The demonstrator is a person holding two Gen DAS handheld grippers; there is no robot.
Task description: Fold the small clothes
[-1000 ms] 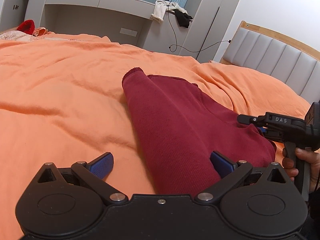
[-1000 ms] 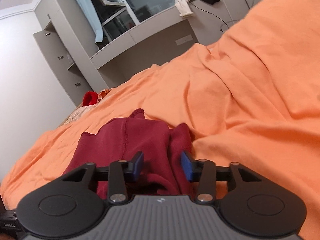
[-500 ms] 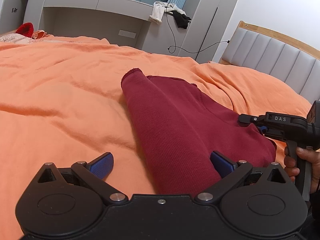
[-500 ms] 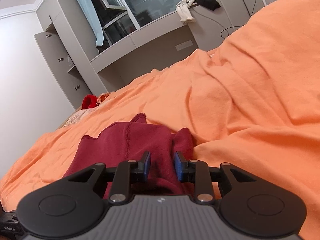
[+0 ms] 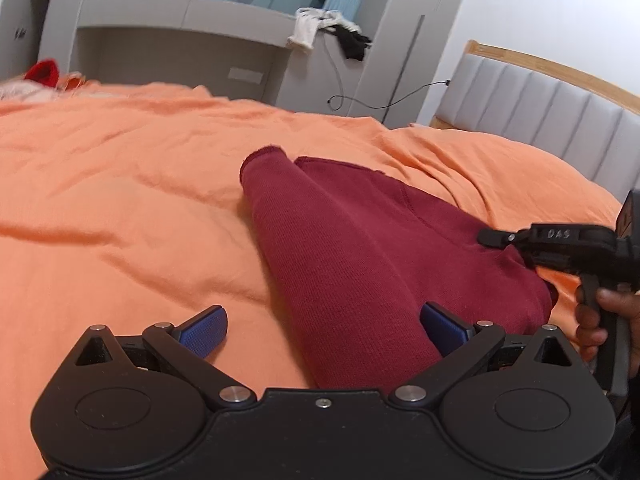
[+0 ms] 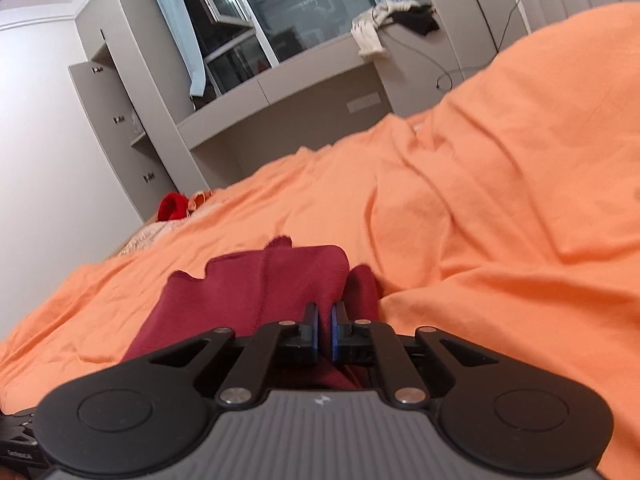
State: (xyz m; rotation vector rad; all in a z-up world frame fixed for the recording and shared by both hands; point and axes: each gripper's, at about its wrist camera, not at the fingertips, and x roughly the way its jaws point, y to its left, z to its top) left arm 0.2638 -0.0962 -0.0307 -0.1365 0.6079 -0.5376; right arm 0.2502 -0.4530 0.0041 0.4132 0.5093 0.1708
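Right hand-held gripper (image 6: 325, 330), blue pads drawn nearly together after just closing, pinching a raised fold at the near edge of a maroon knit garment (image 5: 360, 264). In the left wrist view, the same tool entering from the right, gripped from below by a person's hand (image 5: 608, 320), its tip touching the garment's right edge. Left hand-held gripper (image 5: 322, 330) spread wide, pressing on nothing: one blue finger (image 5: 204, 330) over bare bedding, the other (image 5: 444, 326) against the cloth's near end, the garment's lower part lying between them. Garment itself stretched lengthwise across the middle of a bed under a rumpled orange duvet (image 5: 120, 208), its narrow end pointing away towards the far wall. Beyond, a grey padded headboard (image 5: 540, 116) with wooden trim on the right, grey built-in cabinets (image 5: 180, 36) below a dark window, white and black clothes (image 5: 324, 32) draped over the ledge, a bright red item (image 6: 172, 206) at the bed's far corner.
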